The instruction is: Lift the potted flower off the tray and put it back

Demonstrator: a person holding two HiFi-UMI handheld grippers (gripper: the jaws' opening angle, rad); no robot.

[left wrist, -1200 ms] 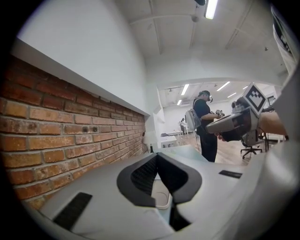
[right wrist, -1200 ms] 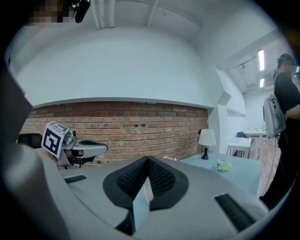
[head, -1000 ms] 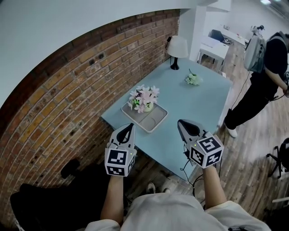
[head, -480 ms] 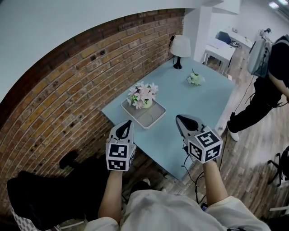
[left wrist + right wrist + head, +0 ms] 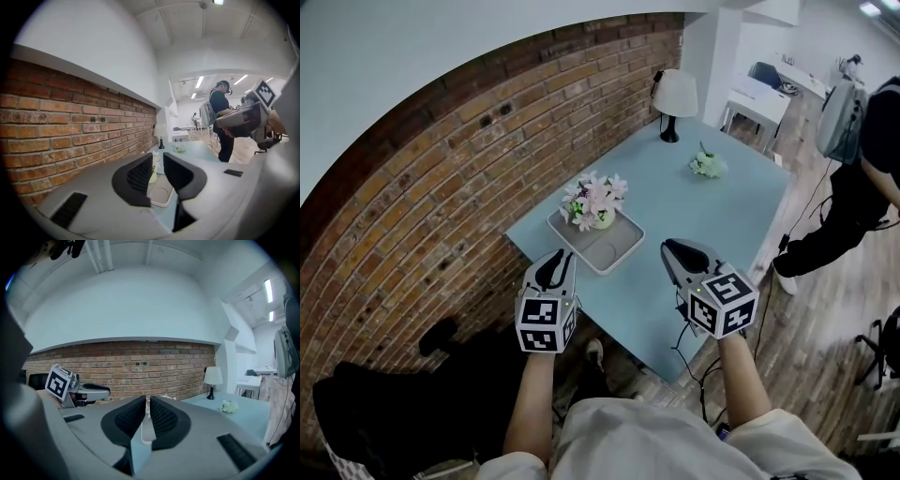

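The potted flower (image 5: 595, 202), pink and white blooms in a pale pot, stands at the far left of a white tray (image 5: 619, 251) near the light-blue table's front corner. My left gripper (image 5: 555, 266) hovers just short of the tray, off the table's edge. Its jaws are opening, nothing between them; the pot (image 5: 153, 174) and tray (image 5: 164, 196) show through the gap. My right gripper (image 5: 669, 250) hangs over the table to the tray's right. Its jaws are opening too, a narrow slit that frames the tray (image 5: 147, 433). Neither gripper touches anything.
A white table lamp (image 5: 675, 97) and a small flower bunch (image 5: 705, 165) stand at the table's far end. A brick wall (image 5: 441, 187) runs along the left. A person with a backpack (image 5: 861, 159) stands at the right on the wooden floor.
Both grippers have sunk a little and drifted left in the head view. The jaws of both, shut before, now stand slightly apart.
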